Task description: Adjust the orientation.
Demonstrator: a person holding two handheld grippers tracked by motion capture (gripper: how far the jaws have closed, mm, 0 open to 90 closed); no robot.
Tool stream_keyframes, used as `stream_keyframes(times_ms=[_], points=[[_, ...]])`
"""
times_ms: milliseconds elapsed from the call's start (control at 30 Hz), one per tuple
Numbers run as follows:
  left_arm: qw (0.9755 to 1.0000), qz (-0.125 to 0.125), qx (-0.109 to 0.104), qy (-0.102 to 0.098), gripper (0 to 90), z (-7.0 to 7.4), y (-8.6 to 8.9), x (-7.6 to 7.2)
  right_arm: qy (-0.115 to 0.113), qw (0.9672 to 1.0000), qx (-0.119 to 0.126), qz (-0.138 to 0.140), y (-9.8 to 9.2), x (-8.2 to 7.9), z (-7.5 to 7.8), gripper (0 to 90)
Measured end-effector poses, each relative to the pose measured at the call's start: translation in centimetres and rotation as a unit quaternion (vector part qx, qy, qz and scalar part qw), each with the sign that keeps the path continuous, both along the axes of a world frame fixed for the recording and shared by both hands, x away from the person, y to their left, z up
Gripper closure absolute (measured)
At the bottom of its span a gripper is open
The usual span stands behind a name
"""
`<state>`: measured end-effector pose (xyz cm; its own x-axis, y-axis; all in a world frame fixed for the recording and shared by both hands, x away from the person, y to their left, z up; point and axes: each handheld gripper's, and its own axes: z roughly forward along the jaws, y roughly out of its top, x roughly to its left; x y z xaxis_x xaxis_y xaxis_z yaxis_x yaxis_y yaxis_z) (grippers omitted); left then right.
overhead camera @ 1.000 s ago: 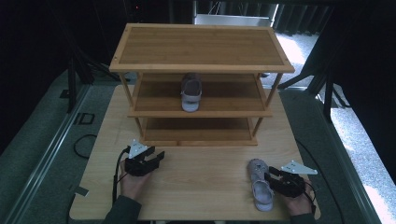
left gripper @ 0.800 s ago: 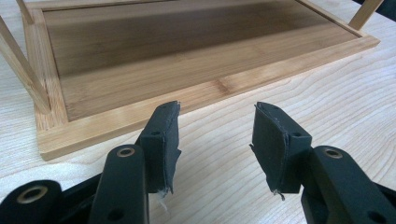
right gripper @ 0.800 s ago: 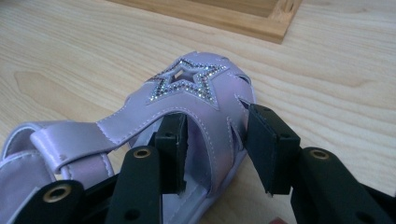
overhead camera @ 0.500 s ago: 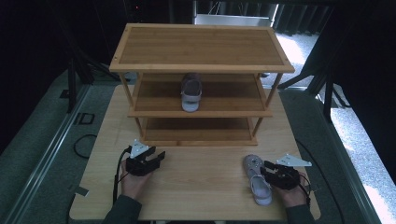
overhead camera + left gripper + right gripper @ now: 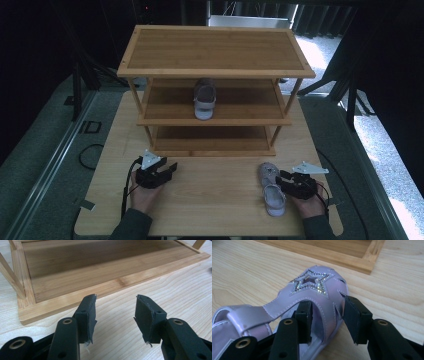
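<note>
A lilac child's sandal (image 5: 271, 187) with a glittery star (image 5: 312, 286) lies on the table (image 5: 215, 200) at the front right, toe toward the rack. My right gripper (image 5: 282, 181) comes at it from the right and is shut on its side upper. In the right gripper view (image 5: 327, 301) one jaw sits inside the shoe and the other outside. A matching sandal (image 5: 204, 100) stands on the middle shelf of the wooden rack (image 5: 215, 50). My left gripper (image 5: 170, 167) rests at the front left, open with nothing between its jaws (image 5: 116, 297), facing the bottom shelf (image 5: 75, 272).
The three-shelf rack takes up the back half of the table; its bottom shelf (image 5: 212, 142) and top shelf are bare. The rack's front corner (image 5: 362, 255) lies just past the sandal's toe. Bare tabletop stretches between the two hands.
My right gripper has slid a little to the left and away from the front edge, taking the sandal along with it. The left gripper has stayed put.
</note>
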<state>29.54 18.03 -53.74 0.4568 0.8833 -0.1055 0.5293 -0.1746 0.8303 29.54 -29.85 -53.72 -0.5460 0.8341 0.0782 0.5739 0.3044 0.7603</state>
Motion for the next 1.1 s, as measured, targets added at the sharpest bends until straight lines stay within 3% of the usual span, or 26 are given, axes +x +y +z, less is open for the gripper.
stream_keyframes(times_ms=[267,467,800,1100], points=[[1.0000,0.003,-0.002,0.001,51.9,-0.1,0.1,0.0,-0.006,0.9996,-0.003,-0.027,-0.2,-1.5,1.0,54.4],[1.0000,0.004,-0.002,-0.002,51.9,0.0,0.2,0.0,-0.020,0.9980,0.040,-0.045,-0.8,-3.1,2.4,53.7],[1.0000,0.004,-0.002,-0.002,51.9,0.0,0.1,-0.1,-0.029,0.9971,0.060,-0.037,-0.3,-5.3,3.2,54.8],[1.0000,0.004,-0.002,-0.003,51.9,0.0,0.2,-0.2,0.000,0.9996,0.026,-0.010,0.9,-5.3,2.1,58.1]])
